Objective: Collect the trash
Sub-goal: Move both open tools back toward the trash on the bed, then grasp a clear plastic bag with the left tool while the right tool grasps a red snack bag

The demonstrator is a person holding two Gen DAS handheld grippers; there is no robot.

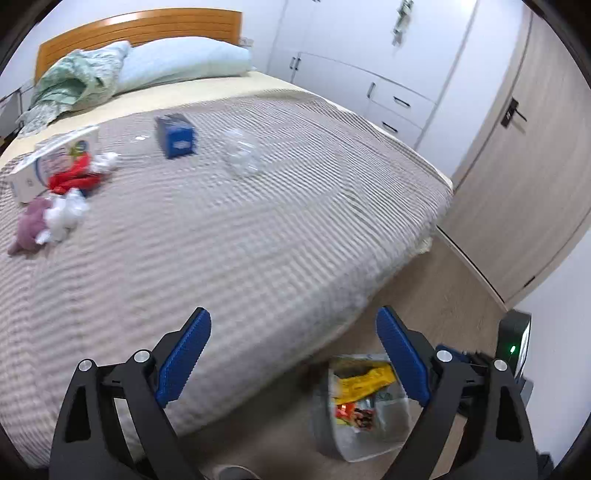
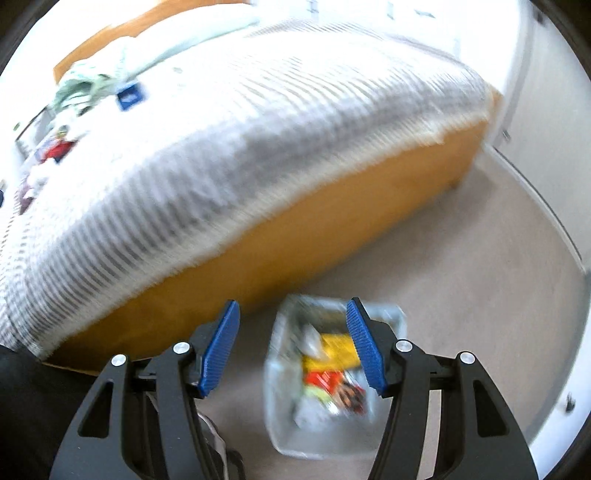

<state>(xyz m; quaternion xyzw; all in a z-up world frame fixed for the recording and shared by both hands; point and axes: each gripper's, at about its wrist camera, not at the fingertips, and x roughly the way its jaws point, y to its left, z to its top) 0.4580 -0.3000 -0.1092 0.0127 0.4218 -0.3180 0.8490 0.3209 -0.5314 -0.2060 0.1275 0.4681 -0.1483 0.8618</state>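
Observation:
Trash lies on the bed's grey waffle blanket (image 1: pixel 240 229): a blue carton (image 1: pixel 176 135), a clear crumpled plastic bottle (image 1: pixel 242 152), a red wrapper (image 1: pixel 72 178), white crumpled tissues (image 1: pixel 66 214), a purple wad (image 1: pixel 31 225) and a white box (image 1: pixel 44 166). A clear bin (image 1: pixel 360 417) on the floor holds yellow and red wrappers; it shows in the right wrist view (image 2: pixel 328 376) too. My left gripper (image 1: pixel 293 354) is open and empty above the bed's near edge. My right gripper (image 2: pixel 291 345) is open and empty above the bin.
Pillows (image 1: pixel 184 61) and a wooden headboard (image 1: pixel 140 29) are at the bed's far end. White wardrobe drawers (image 1: pixel 399 99) and a wood door (image 1: pixel 528 155) stand at the right. The bed's wooden side (image 2: pixel 314 229) borders the floor by the bin.

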